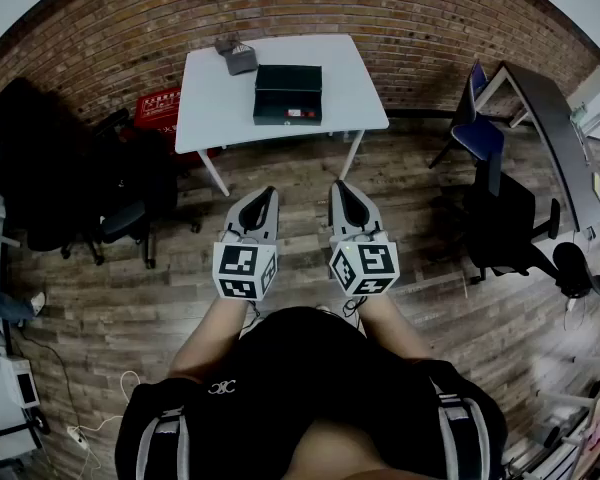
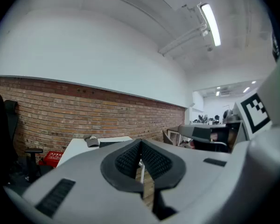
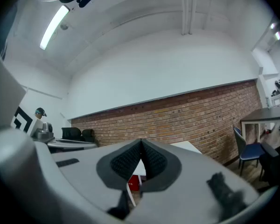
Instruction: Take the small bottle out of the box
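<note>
A black box (image 1: 288, 94) with its lid down lies on the white table (image 1: 210, 98) by the brick wall, well ahead of me. No small bottle shows. My left gripper (image 1: 264, 196) and right gripper (image 1: 342, 190) are held side by side in front of my body, above the wooden floor and short of the table. Both point roughly level toward the wall, with nothing in them. In the left gripper view the ribbed pads (image 2: 141, 158) meet at their tips. In the right gripper view the pads (image 3: 141, 158) also touch.
A small grey object (image 1: 238, 59) sits on the table's far left corner. A red crate (image 1: 163, 105) stands under the table's left side. Black office chairs (image 1: 50, 173) are at the left; a blue chair (image 1: 477, 133) and a dark desk (image 1: 550, 128) are at the right.
</note>
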`<state>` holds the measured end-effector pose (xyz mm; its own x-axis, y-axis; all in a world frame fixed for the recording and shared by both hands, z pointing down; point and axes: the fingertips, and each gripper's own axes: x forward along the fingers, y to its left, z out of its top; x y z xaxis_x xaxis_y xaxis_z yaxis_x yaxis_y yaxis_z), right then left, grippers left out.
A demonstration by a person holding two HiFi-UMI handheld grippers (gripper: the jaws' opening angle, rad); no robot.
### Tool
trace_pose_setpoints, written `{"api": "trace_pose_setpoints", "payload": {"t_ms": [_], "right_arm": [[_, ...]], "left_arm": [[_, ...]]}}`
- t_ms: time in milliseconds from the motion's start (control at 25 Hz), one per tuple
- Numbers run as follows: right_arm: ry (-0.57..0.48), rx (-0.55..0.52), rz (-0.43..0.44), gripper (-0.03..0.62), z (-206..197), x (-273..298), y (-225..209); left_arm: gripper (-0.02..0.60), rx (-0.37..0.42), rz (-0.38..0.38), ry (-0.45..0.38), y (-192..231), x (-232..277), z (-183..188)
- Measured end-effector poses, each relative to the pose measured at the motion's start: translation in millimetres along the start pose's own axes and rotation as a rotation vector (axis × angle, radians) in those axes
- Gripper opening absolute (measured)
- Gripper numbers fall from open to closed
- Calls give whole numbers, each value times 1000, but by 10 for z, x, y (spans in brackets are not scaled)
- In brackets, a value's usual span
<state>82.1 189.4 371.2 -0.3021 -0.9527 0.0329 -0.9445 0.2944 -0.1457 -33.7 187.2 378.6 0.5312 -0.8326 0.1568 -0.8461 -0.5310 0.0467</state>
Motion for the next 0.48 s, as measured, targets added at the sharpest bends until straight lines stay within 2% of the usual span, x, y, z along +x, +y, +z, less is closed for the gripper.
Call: {"api": "trace_pose_setpoints", "payload": {"t_ms": [200, 480], "right_arm": [[11, -13, 20, 29, -35, -51, 58], [22, 23, 29, 31, -114, -187, -47]], "left_arm": [[12, -1, 6, 3, -43, -44, -27], [12, 18, 4, 17, -240, -35, -80]]}}
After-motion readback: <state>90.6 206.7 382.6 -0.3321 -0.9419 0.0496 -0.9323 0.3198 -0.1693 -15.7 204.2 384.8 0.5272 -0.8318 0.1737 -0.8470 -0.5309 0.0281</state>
